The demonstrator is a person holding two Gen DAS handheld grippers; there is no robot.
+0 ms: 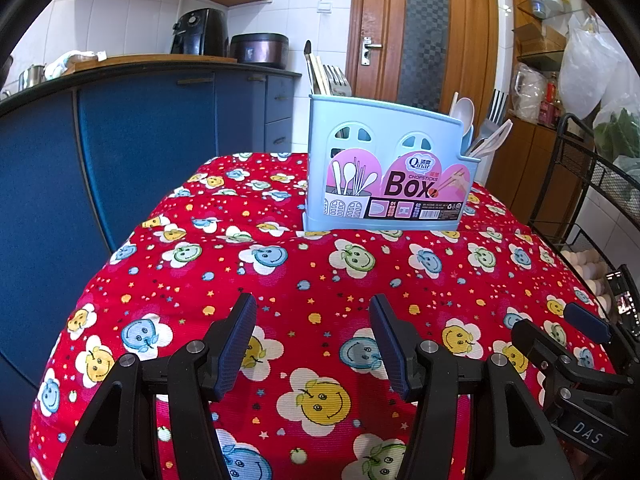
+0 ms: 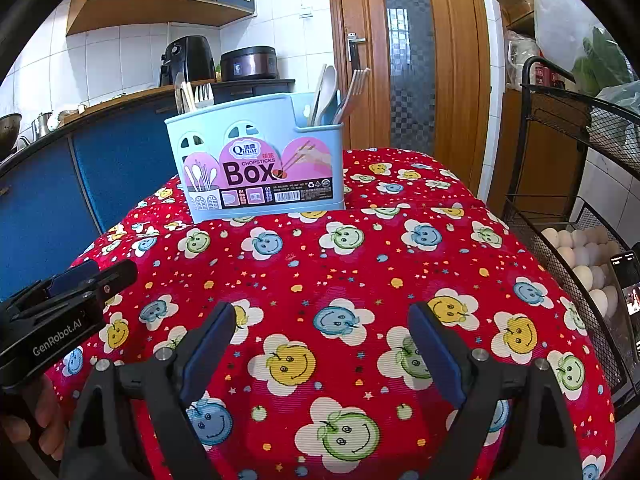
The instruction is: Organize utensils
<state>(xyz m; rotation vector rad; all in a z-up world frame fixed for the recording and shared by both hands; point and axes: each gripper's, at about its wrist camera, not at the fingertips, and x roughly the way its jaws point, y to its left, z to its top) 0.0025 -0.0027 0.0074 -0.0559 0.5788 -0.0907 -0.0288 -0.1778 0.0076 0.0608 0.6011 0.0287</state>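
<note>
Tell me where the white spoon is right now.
The white spoon stands upright in the right-hand compartment of the blue utensil box, beside the pale forks, at the far end of the red tablecloth in both wrist views.

Two hand-held grippers are seen side by side, both tilted downward and pointing toward twelve o'clock. The left gripper (image 1: 313,312) is held with its jaws partly apart, nothing between its blue pads (image 1: 236,344). The right gripper (image 2: 322,320) is held with its jaws spread wider, also with nothing gripped. From the left view, the right gripper appears at four o'clock. From the right view, the left gripper sits at nine o'clock, and the hand (image 2: 42,420) wrapped around its handle is glimpsed at eight o'clock.
</note>
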